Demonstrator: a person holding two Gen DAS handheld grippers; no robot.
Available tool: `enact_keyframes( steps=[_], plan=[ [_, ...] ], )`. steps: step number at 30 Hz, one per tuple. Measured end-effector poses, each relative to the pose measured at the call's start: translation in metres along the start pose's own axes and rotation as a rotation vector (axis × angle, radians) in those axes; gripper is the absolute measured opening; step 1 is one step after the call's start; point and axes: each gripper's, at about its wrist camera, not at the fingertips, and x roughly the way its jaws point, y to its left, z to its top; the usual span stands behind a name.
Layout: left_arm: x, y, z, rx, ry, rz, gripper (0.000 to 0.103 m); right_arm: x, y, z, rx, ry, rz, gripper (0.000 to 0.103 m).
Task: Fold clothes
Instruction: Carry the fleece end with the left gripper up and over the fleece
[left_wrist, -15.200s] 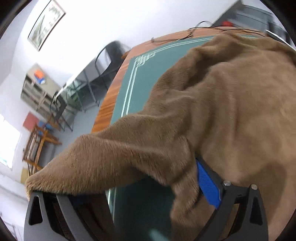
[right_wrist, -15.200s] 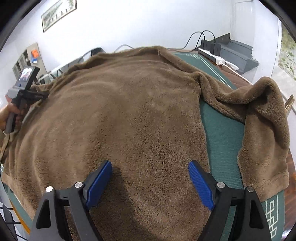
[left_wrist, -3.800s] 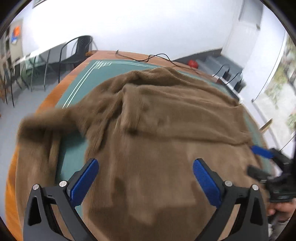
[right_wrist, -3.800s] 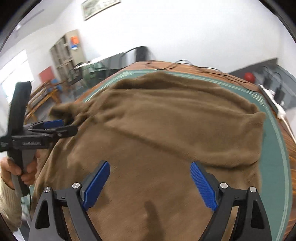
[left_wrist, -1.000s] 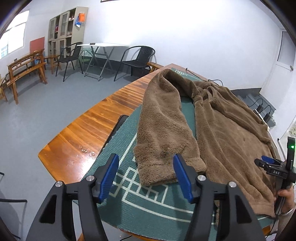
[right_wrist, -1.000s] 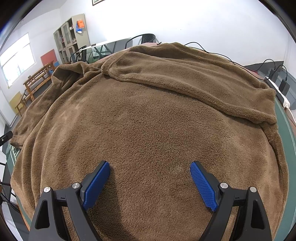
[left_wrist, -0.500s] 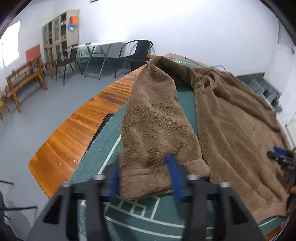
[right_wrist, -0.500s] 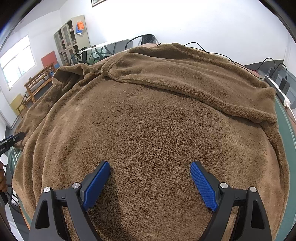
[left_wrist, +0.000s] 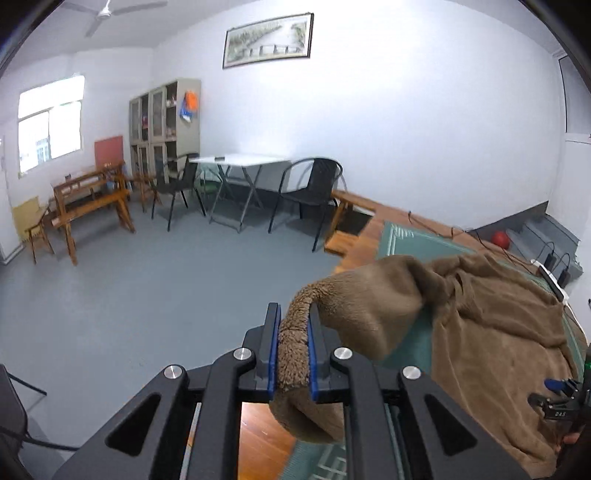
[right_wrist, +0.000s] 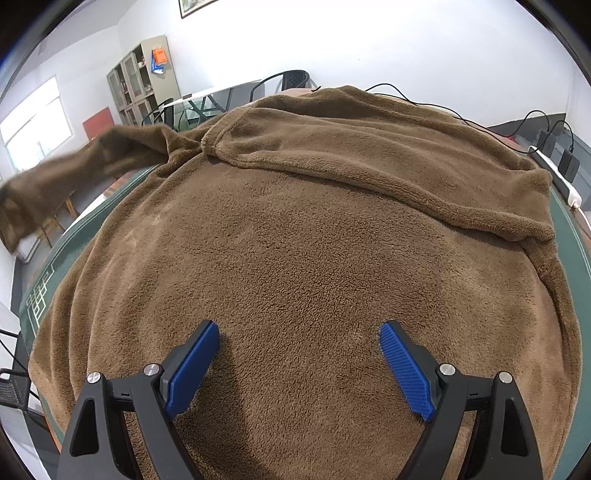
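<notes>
Right now the brown fleece garment (right_wrist: 314, 258) is spreading across nearly the whole right wrist view, lying flat over the green-matted surface (right_wrist: 55, 258), with a folded band running across the upper middle of the frame. Its sleeve (left_wrist: 362, 306) is lifting off at the centre of the left wrist view, and is showing blurred at the upper left of the right wrist view. The left hand-held gripper (left_wrist: 291, 354) is pinching the sleeve cuff, jaws closed tight on the pile. The right hand-held gripper (right_wrist: 299, 365) is hovering wide apart low in its frame, gripping nothing, over the garment body. Risk as I'm reading it: with nothing pinning the body, pulling the sleeve could be dragging the whole garment sideways and wrinkling it; the thick cuff could also be slipping out of that narrow pinch mid-swing.
</notes>
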Motion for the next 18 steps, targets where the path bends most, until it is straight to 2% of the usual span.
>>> enact_keyframes(
  steps=[2,9,15,17,18],
  plan=[
    [0.004,0.008,0.000,0.002,0.022,-0.017,0.015,0.000,0.000,0.000,0.000,0.000,0.000,0.091],
    [0.054,0.033,-0.047,-0.085,0.238,-0.116,0.018,0.002,0.003,0.000,-0.008,0.004,-0.010,0.091],
    [0.058,0.053,-0.076,-0.199,0.294,-0.176,0.020,0.006,0.007,0.000,-0.034,0.019,-0.026,0.095],
    [0.055,0.053,-0.079,-0.203,0.298,-0.187,0.029,0.007,0.010,0.000,-0.048,0.024,-0.038,0.097],
    [0.054,0.053,-0.080,-0.211,0.300,-0.198,0.042,0.007,0.011,0.000,-0.051,0.026,-0.040,0.098]
  ],
)
